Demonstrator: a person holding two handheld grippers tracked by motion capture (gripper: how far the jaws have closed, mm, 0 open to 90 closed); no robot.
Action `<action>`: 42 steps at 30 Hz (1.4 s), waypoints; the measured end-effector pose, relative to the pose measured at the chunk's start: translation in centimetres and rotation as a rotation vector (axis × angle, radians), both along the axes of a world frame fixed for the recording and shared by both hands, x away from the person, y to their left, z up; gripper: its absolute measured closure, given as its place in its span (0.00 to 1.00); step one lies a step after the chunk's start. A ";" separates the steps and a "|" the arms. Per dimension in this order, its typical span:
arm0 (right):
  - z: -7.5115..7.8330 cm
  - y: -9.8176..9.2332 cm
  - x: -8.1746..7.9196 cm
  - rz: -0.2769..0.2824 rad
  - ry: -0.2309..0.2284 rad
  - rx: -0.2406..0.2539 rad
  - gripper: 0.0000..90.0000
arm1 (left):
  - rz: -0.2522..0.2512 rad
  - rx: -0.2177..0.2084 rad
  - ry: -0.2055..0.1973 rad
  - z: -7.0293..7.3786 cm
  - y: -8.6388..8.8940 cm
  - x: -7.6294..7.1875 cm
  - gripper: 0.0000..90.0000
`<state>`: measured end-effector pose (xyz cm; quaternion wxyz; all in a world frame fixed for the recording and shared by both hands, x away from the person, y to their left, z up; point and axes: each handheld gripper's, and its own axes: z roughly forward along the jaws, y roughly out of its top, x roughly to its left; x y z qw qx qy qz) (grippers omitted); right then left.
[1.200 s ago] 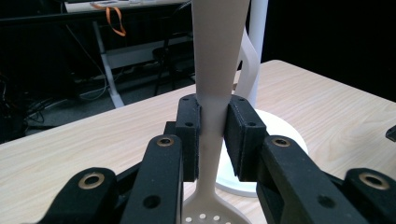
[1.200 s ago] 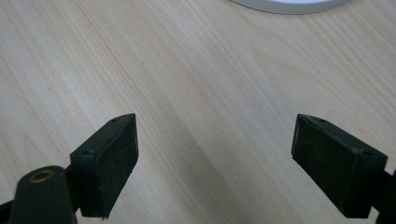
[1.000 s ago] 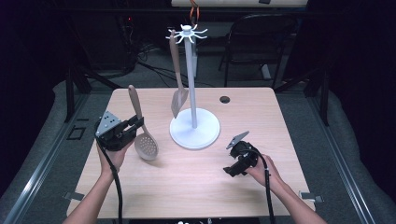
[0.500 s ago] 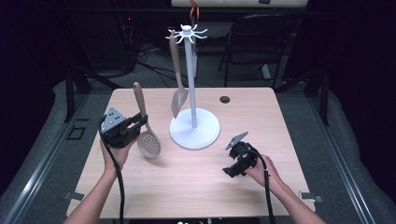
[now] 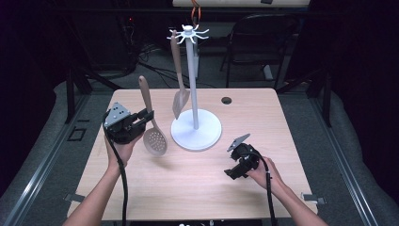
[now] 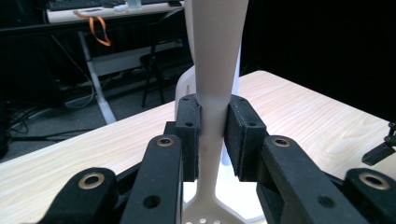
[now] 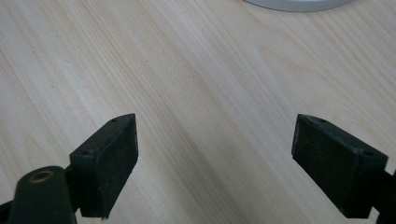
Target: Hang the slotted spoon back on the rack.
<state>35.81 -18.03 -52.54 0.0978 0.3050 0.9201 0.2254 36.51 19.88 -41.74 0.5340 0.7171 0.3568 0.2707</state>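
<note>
Your left gripper (image 5: 141, 121) is clamped on the slotted spoon (image 5: 151, 122): pads pinch the handle's narrow lower part, just above the perforated bowl, as the left gripper view (image 6: 212, 135) confirms. The spoon is beige, near upright, slightly tilted, bowl down with its bottom edge at the table (image 5: 188, 188), handle sticking up past the jaws. It sits just left of the white utensil stand (image 5: 195, 127), where a beige spatula (image 5: 178, 80) hangs. Your right gripper (image 5: 233, 173) rests on the table, well apart, jaws wide with nothing between them.

No text, label, brand, number or sign can be read anywhere here.
</note>
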 end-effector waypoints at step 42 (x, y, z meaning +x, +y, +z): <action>-0.1 -0.3 0.2 -0.013 -0.004 -0.011 0.16 | -0.056 0.043 -0.045 5.6 -6.6 3.5 0.84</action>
